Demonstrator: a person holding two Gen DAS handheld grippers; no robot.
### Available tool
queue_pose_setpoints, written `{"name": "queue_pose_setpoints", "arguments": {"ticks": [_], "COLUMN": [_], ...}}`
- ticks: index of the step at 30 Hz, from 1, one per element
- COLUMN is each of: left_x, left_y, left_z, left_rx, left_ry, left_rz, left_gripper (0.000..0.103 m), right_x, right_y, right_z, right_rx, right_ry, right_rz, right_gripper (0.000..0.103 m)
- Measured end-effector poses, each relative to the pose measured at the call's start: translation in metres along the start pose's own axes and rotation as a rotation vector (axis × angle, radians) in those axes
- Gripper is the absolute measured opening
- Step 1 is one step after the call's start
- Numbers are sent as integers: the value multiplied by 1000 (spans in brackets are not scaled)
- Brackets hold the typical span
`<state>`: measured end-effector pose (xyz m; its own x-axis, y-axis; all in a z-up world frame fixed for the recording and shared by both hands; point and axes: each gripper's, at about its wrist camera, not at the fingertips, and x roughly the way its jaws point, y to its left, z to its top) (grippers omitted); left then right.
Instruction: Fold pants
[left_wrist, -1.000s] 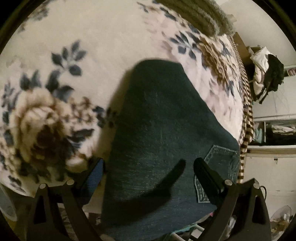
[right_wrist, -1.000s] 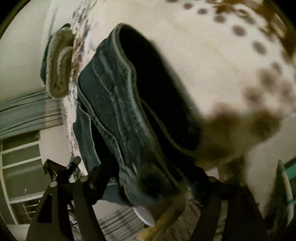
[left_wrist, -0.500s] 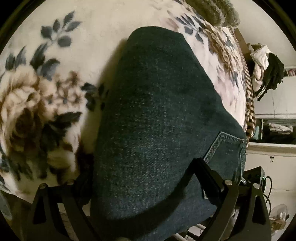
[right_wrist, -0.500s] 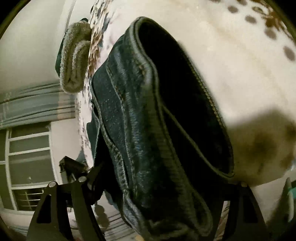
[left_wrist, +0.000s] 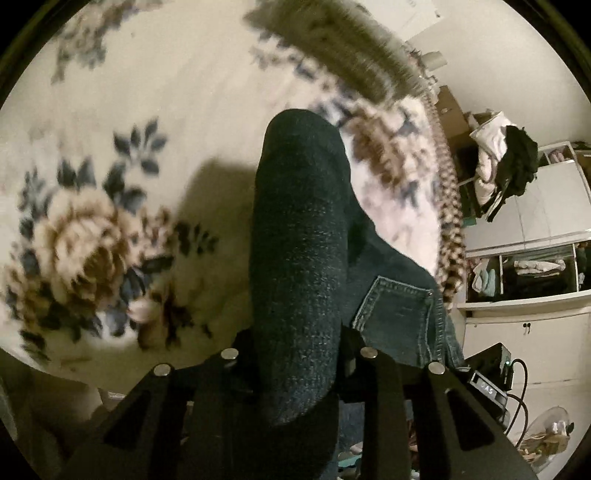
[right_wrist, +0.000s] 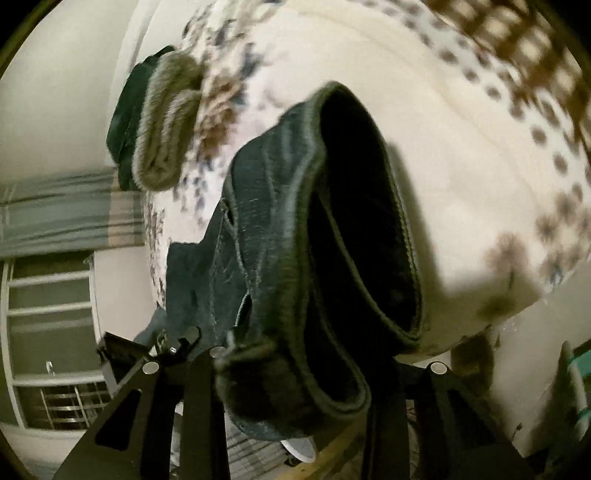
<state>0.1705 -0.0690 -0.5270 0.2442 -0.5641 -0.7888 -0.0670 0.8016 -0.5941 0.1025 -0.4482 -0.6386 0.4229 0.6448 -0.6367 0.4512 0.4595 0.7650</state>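
Note:
Dark blue denim pants (left_wrist: 299, 240) lie on a cream floral bedspread (left_wrist: 129, 129), back pocket (left_wrist: 399, 314) facing up. My left gripper (left_wrist: 299, 354) has its jaws closing, and the pads press a raised ridge of the denim between them. In the right wrist view the waistband (right_wrist: 369, 221) gapes open, its dark inside showing. My right gripper (right_wrist: 295, 358) is also closing its jaws, pinching the bunched waistband end of the pants (right_wrist: 266, 240). Both held ends hang above the bedspread (right_wrist: 461, 184).
A fuzzy olive folded blanket (left_wrist: 332, 48) sits at the far side of the bed (right_wrist: 166, 122). White shelves with clothes (left_wrist: 535, 266) and a heap of garments (left_wrist: 509, 166) stand to the right. A window (right_wrist: 48, 314) and grey curtain (right_wrist: 66, 214) are beyond the bed's edge.
Both grippers went from wide open around the flat denim to closed on it. The cloth has bunched into a ridge and both hands have risen from the bed.

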Motion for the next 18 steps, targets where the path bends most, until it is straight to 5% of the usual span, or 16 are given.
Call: {"name": "queue_pose_setpoints", "arguments": {"ticks": [8, 14, 18], "left_x": [-53, -69, -66], "left_y": [-46, -74, -80], "left_z": [62, 157, 249], "left_rx": [27, 46, 50], "left_ry": [-71, -142, -174], "left_rz": [-35, -67, -90], "left_gripper": [24, 24, 24], "right_x": [-33, -27, 1], "right_y": [98, 190, 250], "right_z": [37, 109, 167], "right_rx": [-92, -152, -173], "right_ry": [-32, -96, -130], "right_rz": [30, 66, 85], "right_gripper": [35, 35, 35]}}
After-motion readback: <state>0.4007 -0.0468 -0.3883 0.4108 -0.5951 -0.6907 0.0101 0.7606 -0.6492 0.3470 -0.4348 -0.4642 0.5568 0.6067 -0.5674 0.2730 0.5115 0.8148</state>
